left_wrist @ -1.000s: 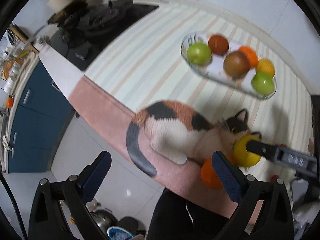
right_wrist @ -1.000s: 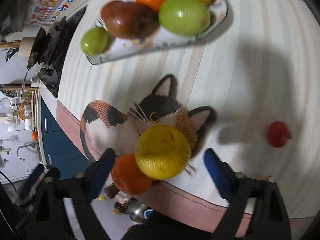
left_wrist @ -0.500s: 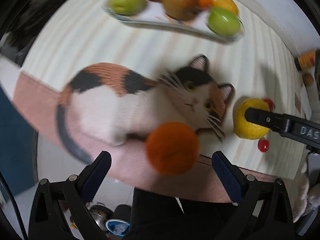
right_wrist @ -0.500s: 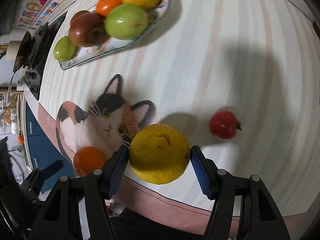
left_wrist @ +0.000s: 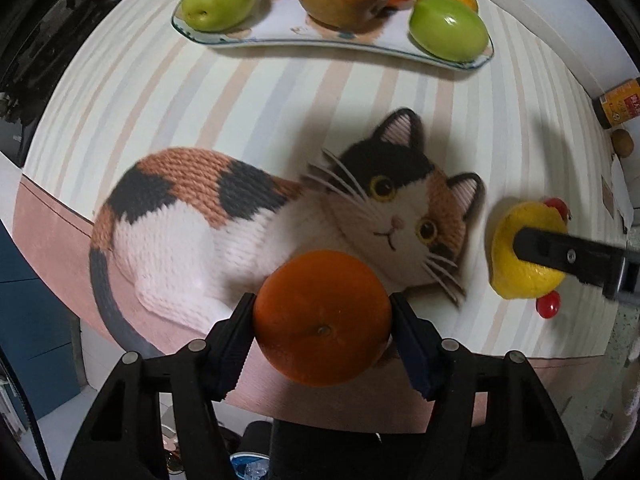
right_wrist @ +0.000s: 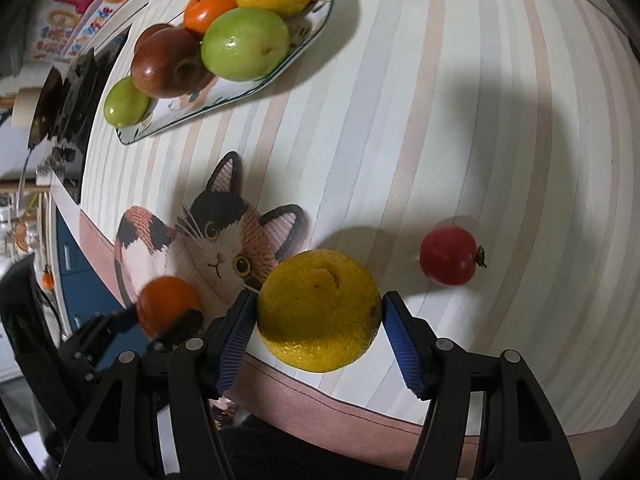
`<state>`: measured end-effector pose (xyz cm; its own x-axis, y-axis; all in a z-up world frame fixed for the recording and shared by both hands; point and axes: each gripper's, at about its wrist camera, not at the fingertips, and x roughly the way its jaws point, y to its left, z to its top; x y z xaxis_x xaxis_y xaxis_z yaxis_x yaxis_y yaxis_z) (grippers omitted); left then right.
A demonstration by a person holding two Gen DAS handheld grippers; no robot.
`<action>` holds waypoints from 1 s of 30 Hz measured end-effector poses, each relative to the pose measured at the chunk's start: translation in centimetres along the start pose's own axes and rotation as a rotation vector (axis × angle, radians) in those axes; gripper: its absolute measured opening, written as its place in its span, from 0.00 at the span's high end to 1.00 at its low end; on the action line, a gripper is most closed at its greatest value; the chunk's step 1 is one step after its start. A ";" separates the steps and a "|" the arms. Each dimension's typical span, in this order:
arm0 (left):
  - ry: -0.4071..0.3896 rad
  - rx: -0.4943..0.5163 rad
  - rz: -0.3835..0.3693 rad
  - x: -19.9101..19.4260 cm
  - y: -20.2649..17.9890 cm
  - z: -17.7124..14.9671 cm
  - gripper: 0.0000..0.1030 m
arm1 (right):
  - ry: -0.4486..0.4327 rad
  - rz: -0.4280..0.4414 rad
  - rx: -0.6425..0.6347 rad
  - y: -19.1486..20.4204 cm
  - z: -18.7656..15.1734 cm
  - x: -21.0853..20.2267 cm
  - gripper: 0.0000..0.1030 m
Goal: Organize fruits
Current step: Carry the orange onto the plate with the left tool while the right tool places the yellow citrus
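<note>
Orange fruit [left_wrist: 322,317] sits clamped in the left gripper [left_wrist: 322,324] — its jaws have just closed — over the cat print [left_wrist: 276,216]; the right gripper [right_wrist: 318,322] squeezes the yellow citrus [right_wrist: 318,310], plate [right_wrist: 224,100] well apart.

Left tool [left_wrist: 322,326] now lowered, freshly closed around the orange [left_wrist: 322,316].

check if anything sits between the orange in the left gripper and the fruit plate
Nothing visible does. The orange sits between the left gripper's pads, and only bare striped cloth with its printed cat lies between it and the plate, which already holds six fruits.
</note>
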<state>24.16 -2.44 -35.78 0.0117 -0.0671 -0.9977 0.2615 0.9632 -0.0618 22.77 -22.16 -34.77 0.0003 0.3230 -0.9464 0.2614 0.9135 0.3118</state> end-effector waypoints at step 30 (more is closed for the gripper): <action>-0.169 -0.050 -0.031 -9.1 10.3 21.5 0.39 | -0.225 0.094 -0.014 11.5 21.9 -7.8 0.35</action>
<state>47.49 2.49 -26.71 0.1678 -0.1356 -0.9764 0.2159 0.9715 -0.0978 46.96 -19.56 -25.66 0.2394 0.3445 -0.9077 0.2364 0.8861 0.3987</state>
